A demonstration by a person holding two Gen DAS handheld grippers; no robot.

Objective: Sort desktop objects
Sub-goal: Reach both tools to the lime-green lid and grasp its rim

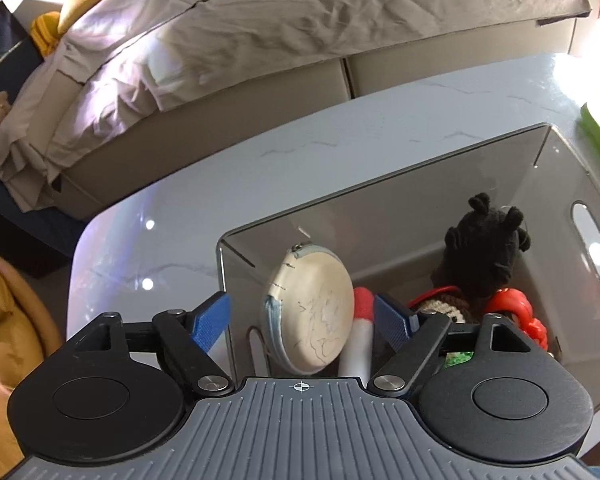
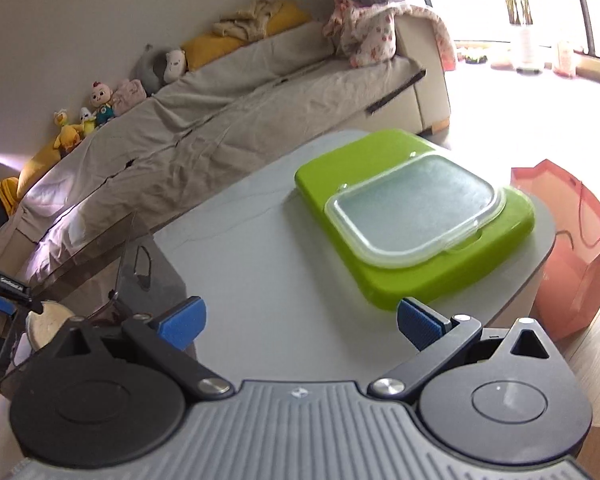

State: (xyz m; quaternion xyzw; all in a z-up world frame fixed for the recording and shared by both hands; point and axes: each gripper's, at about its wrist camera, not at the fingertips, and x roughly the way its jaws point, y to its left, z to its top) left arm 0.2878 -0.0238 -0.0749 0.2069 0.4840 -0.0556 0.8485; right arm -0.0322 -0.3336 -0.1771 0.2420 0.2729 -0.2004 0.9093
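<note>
Both pairs of jaws stand apart with nothing between their blue pads. On the left gripper [image 1: 302,320], the pads straddle the near left corner of a smoky transparent bin [image 1: 380,208] that sits on the pale marbled surface [image 1: 220,208]; the left pad is outside the bin wall and the right pad is over its inside. Just beyond the pads, inside the bin, a round cream pouch with a grey-blue zip edge [image 1: 310,310] stands on its edge against the near left wall. Touching its right side is a white stick with a red tip [image 1: 360,332]. Further right in the bin lie a red ring-shaped toy [image 1: 524,312] and a bit of green, with a black knitted doll head [image 1: 488,252] above them, near the right wall with its oval handle slot [image 1: 594,250].

On the right gripper [image 2: 300,322], the jaws hang over bare surface [image 2: 260,260]. To their near left stands the same bin [image 2: 148,268], with the cream pouch showing through its corner. To the far right a lime green tray [image 2: 364,160] lies flat on the surface, and a clear plastic lid [image 2: 416,210] rests on top of it. Beyond the right edge of the surface a pink paper bag [image 2: 572,248] stands on the floor. Far behind, a sofa under a beige cover [image 2: 220,128] carries soft toys [image 2: 100,100] and cushions along its back.
</note>
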